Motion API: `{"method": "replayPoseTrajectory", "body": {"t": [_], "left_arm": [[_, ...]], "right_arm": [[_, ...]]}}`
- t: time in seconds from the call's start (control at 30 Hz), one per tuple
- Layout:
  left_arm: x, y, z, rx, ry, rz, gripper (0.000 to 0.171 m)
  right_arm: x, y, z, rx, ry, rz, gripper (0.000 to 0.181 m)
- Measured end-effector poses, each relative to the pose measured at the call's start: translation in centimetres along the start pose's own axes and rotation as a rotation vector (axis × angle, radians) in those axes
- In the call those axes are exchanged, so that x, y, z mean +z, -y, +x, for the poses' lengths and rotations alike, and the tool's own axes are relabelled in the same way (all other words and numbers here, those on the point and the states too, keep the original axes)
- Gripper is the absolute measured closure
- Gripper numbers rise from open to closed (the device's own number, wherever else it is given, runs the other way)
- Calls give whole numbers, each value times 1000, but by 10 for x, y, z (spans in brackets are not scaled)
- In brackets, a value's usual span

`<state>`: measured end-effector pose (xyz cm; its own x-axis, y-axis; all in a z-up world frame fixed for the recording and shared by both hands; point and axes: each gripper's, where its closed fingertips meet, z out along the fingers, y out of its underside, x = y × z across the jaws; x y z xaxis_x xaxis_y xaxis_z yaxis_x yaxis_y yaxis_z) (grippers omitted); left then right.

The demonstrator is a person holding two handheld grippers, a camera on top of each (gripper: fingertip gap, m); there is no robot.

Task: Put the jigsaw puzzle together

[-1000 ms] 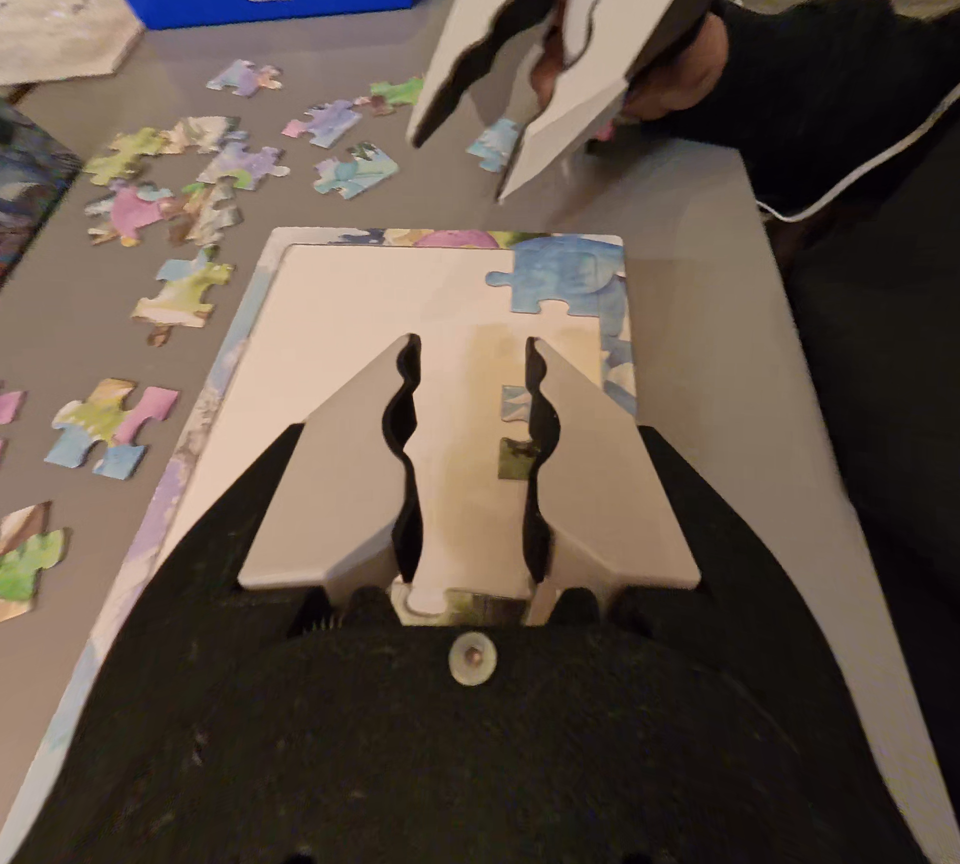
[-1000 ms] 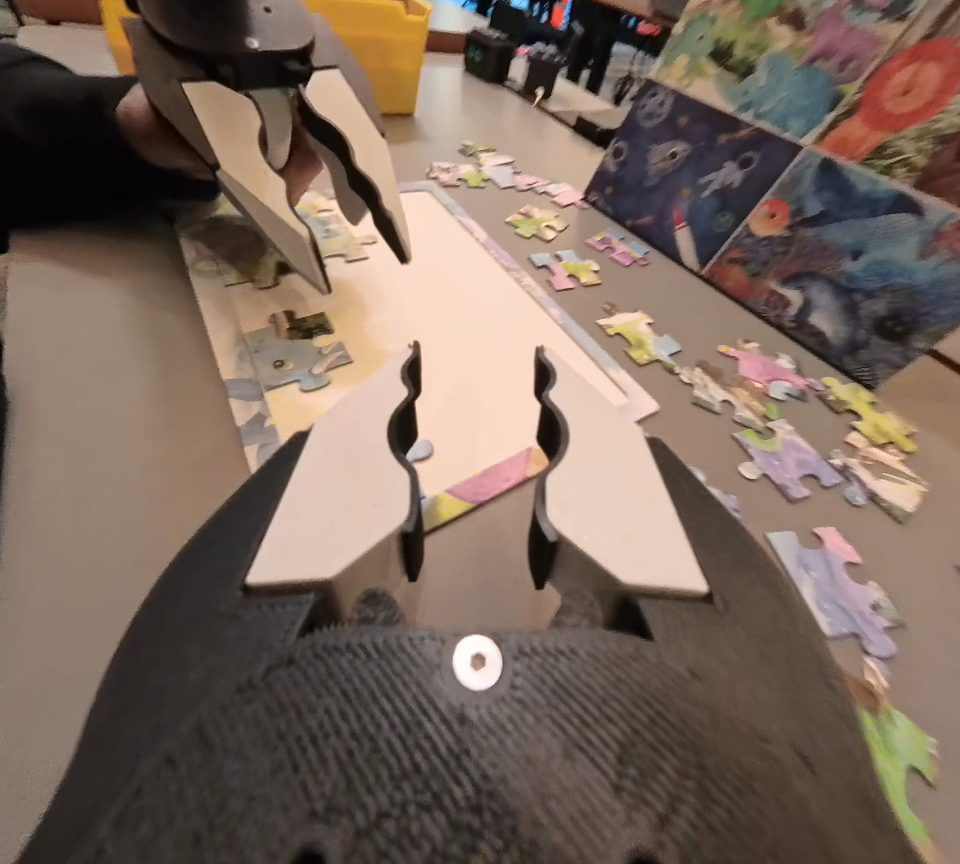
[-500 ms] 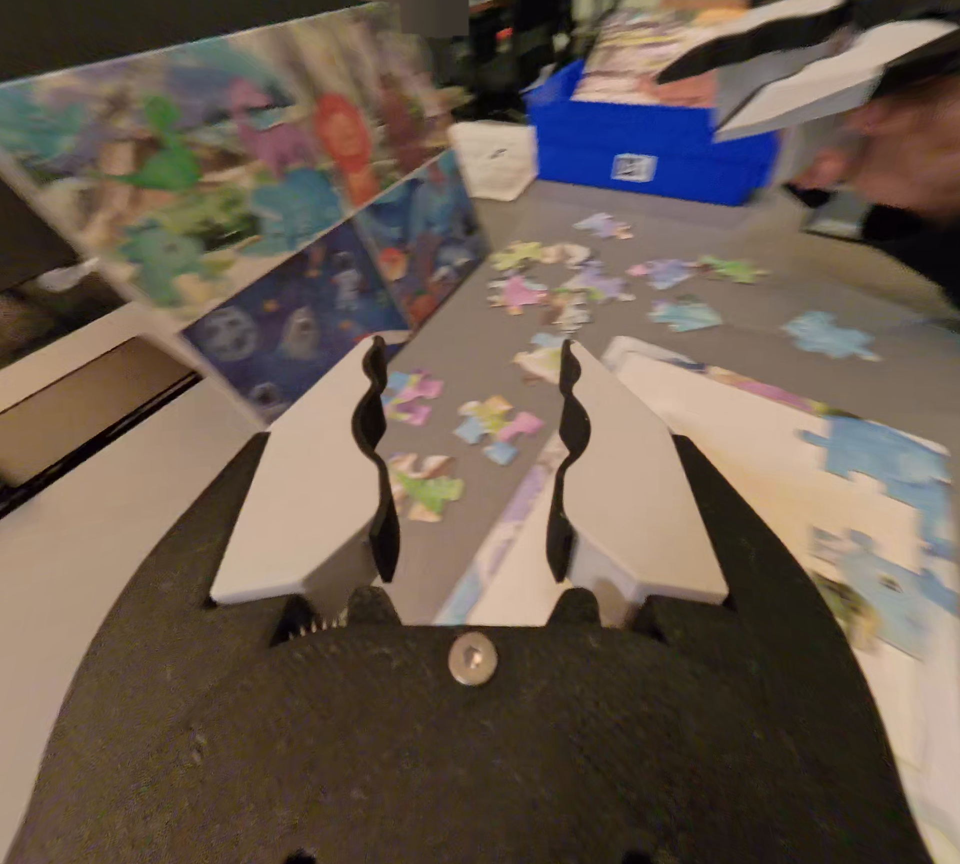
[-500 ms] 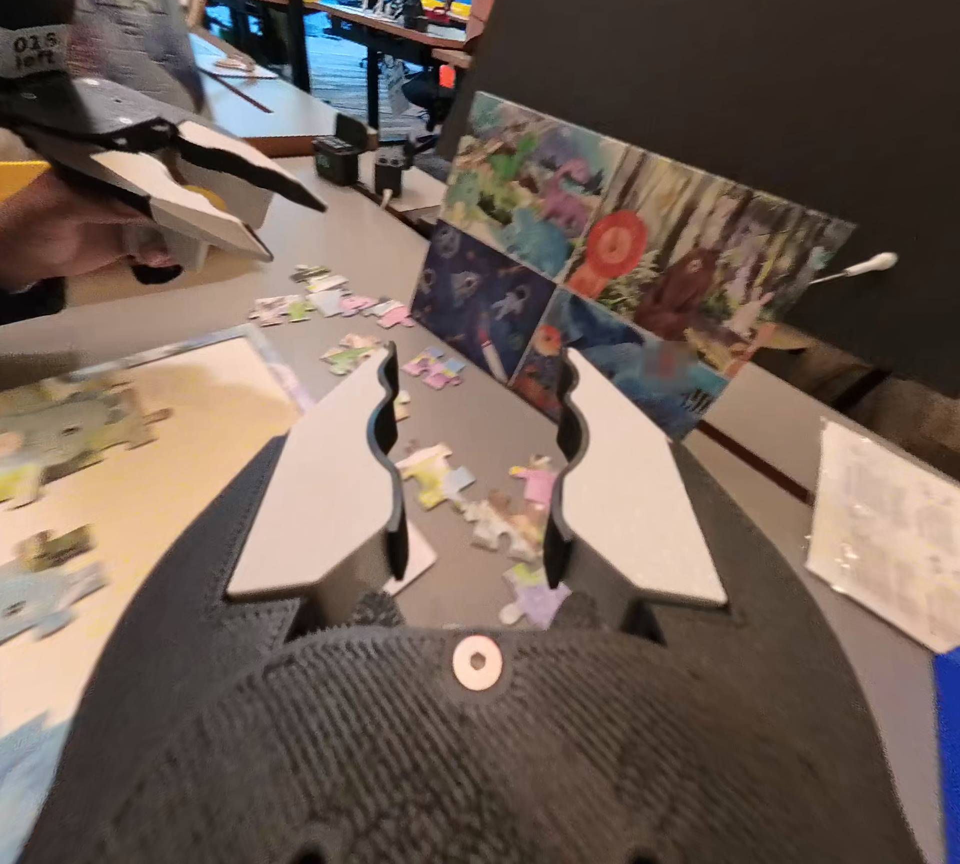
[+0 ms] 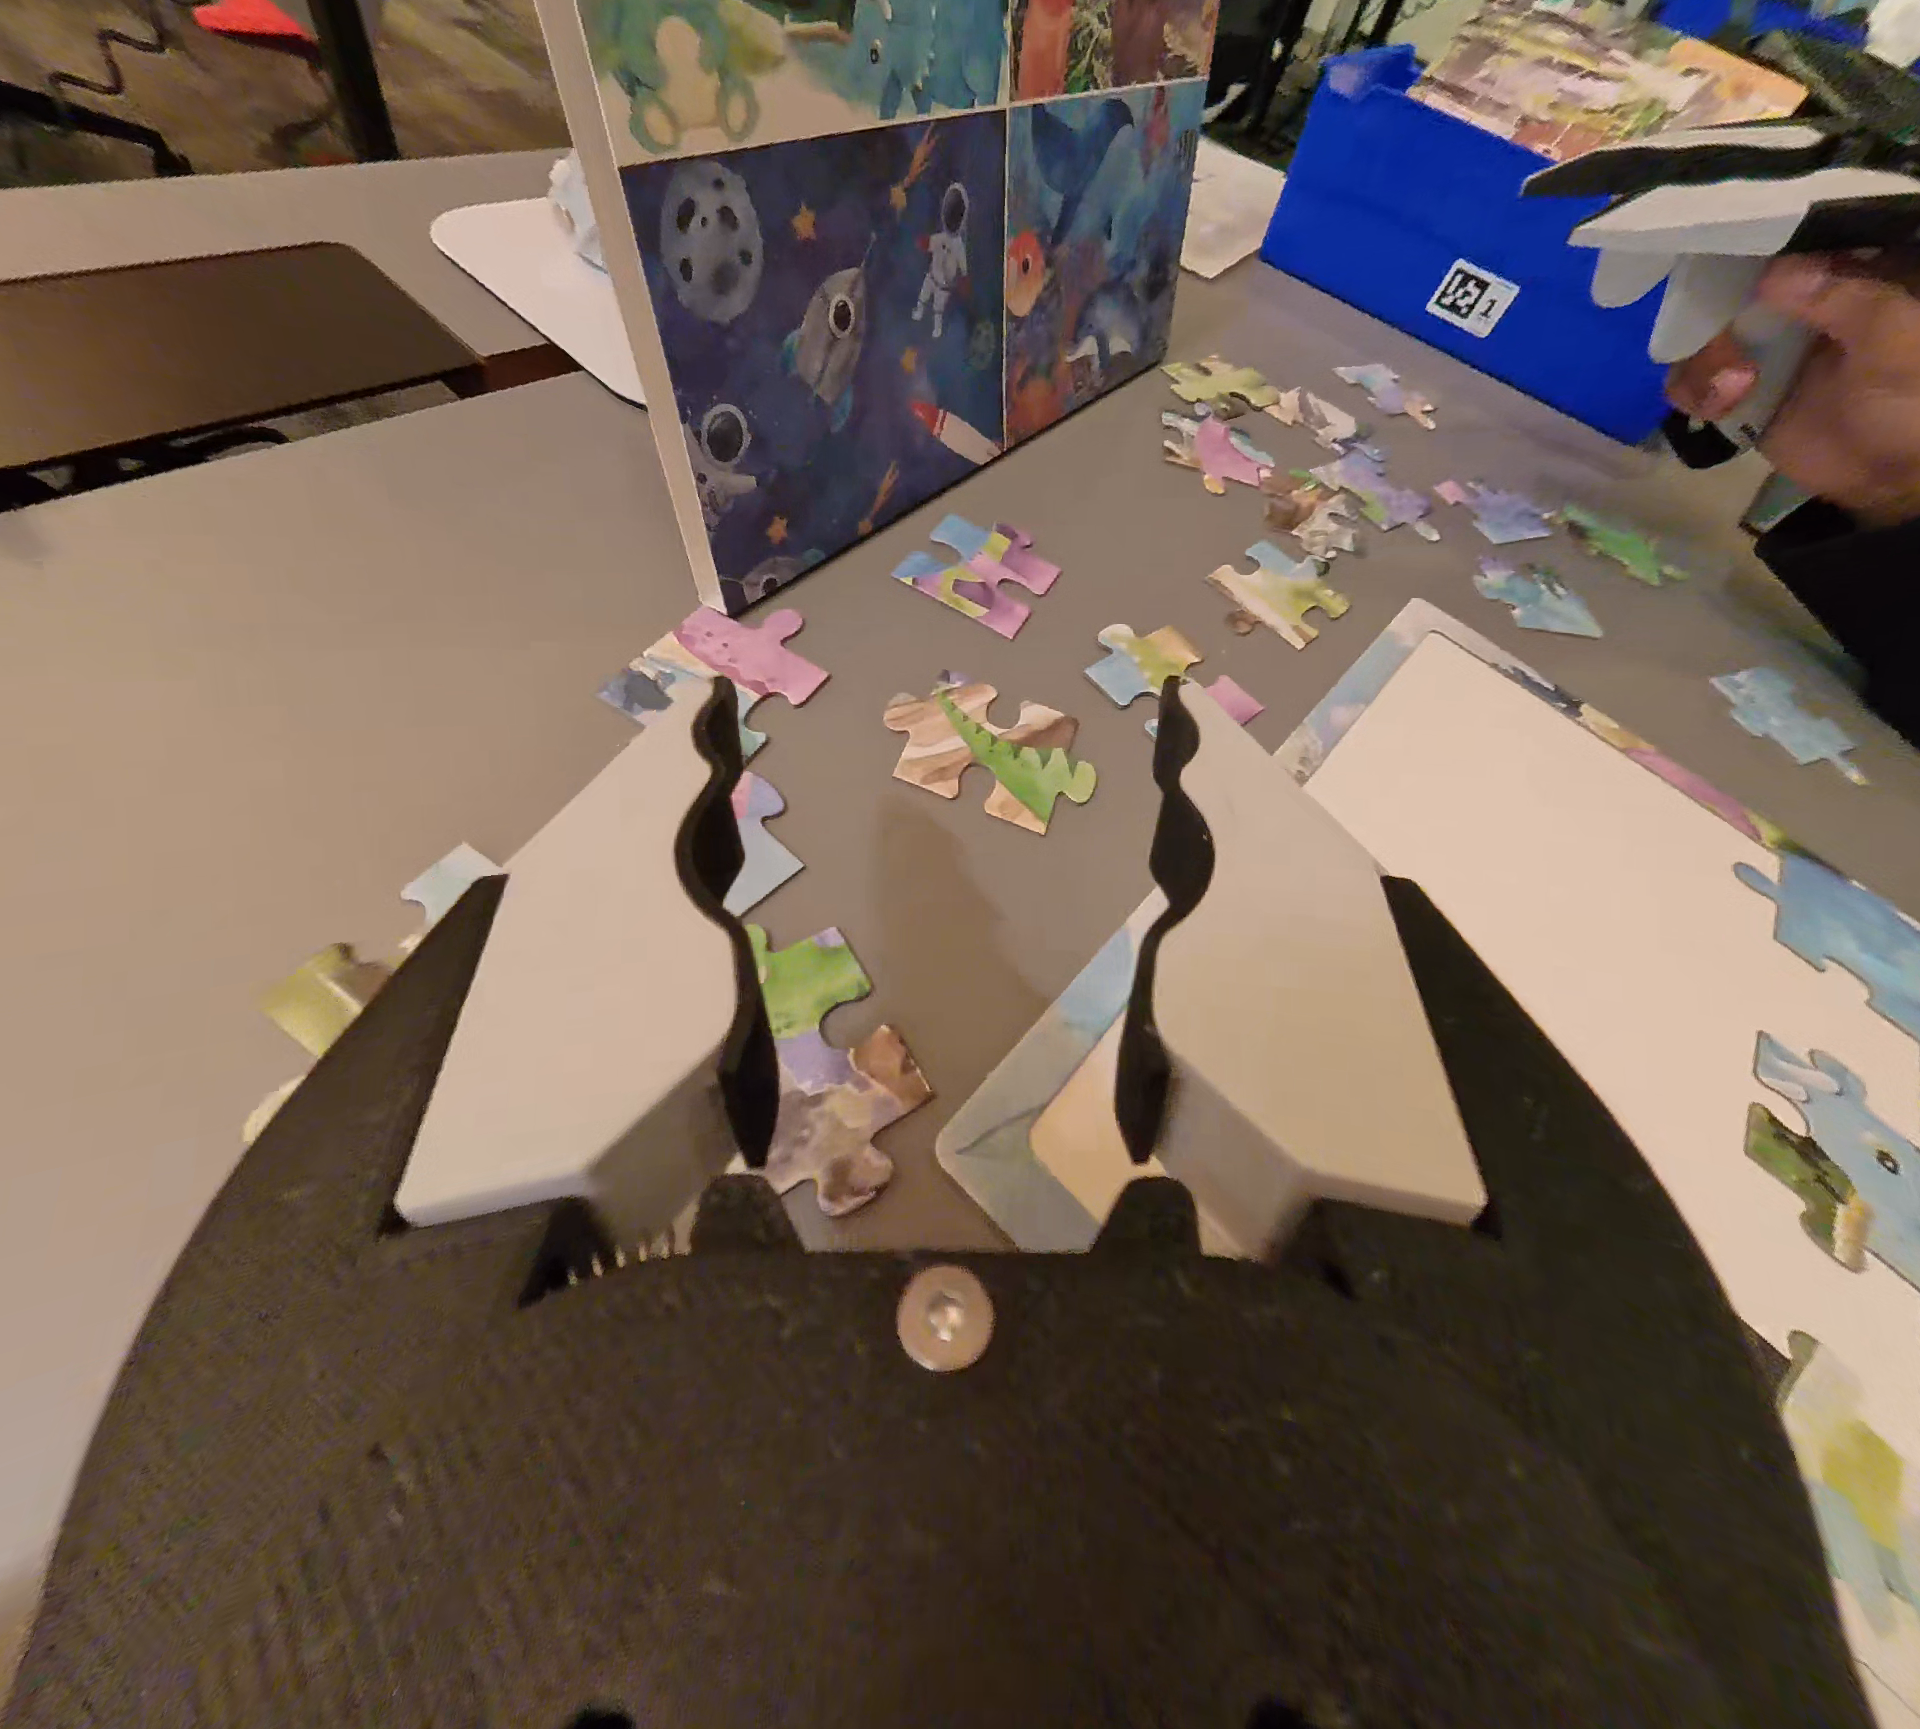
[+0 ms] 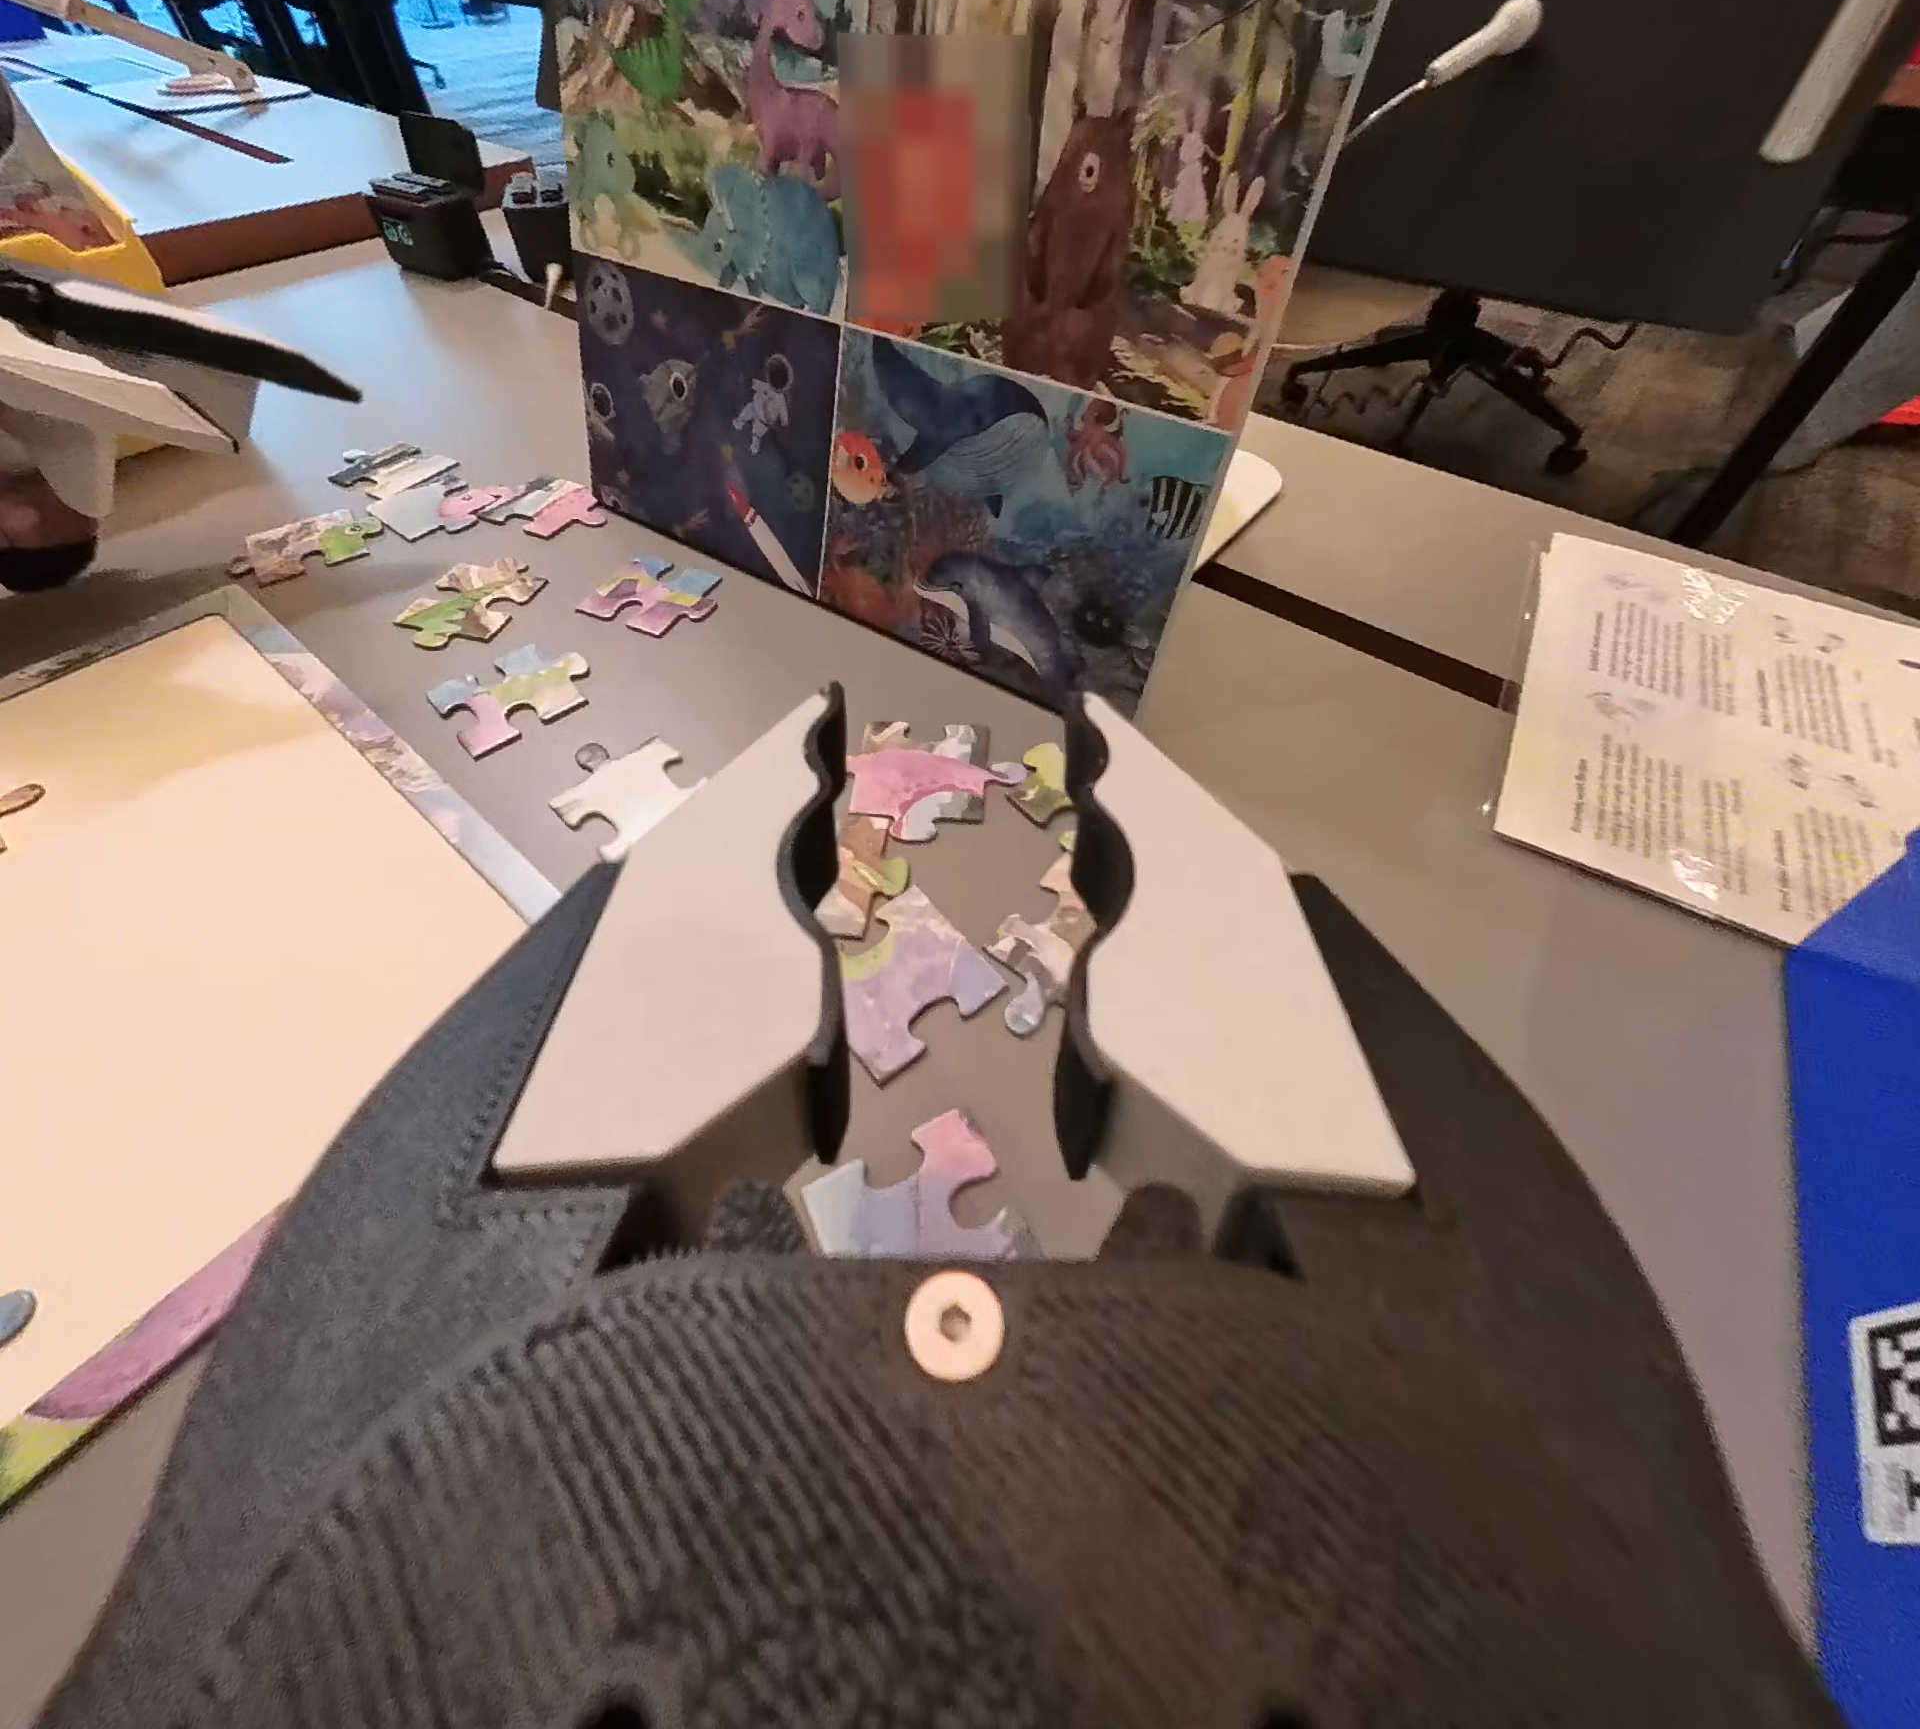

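The puzzle tray (image 5: 1507,848) is a white board with a coloured frame; a few blue pieces (image 5: 1839,941) lie in it at its right side. Loose pieces lie on the grey table beside it, among them a green dinosaur piece (image 5: 987,749). My left gripper (image 5: 943,692) is open and empty above the loose pieces near the tray's corner. My right gripper (image 6: 956,703) is open and empty above a heap with a pink piece (image 6: 914,786) and a lilac piece (image 6: 904,983). The tray (image 6: 208,848) lies to its left. Each gripper shows in the other's view: the right one (image 5: 1553,209), the left one (image 6: 296,422).
An upright picture board (image 5: 883,225) with animal, space and sea scenes stands behind the pieces; it also shows in the right wrist view (image 6: 935,277). A blue bin (image 5: 1455,245) stands at the table's end. A laminated sheet (image 6: 1714,744) lies at the right. Some 35 cm of space lies between my two pairs of fingers. The green dinosaur piece (image 5: 987,749) is closer to my left gripper, around 9 cm from its tips; the right tips are 30 cm off. My right wrist view (image 6: 470,599) looks at it from another angle.
Both grippers have swung away from over the tray and now face the loose pieces and the picture board. The left gripper has opened wider.
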<state>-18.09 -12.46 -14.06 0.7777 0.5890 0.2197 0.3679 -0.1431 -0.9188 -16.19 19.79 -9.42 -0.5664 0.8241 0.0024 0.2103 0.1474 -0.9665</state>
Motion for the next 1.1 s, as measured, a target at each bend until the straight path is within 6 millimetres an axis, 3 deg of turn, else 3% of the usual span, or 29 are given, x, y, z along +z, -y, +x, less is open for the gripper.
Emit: {"method": "replayPoseTrajectory", "body": {"t": [0.2,0.37,0.6,0.77,1.1], "left_arm": [[2,-2,2,47,8,-10,101],[5,-9,-1,86,33,-41,105],[5,-8,-1,74,23,-31,109],[5,-7,-2,58,18,-22,109],[5,-8,-4,45,17,-29,109]], "right_arm": [[5,-9,-7,148,128,18,141],[11,-19,-6,109,107,-29,141],[12,-17,-13,41,92,-38,141],[12,-23,-6,53,76,-49,142],[4,-13,1,46,52,-9,141]]}}
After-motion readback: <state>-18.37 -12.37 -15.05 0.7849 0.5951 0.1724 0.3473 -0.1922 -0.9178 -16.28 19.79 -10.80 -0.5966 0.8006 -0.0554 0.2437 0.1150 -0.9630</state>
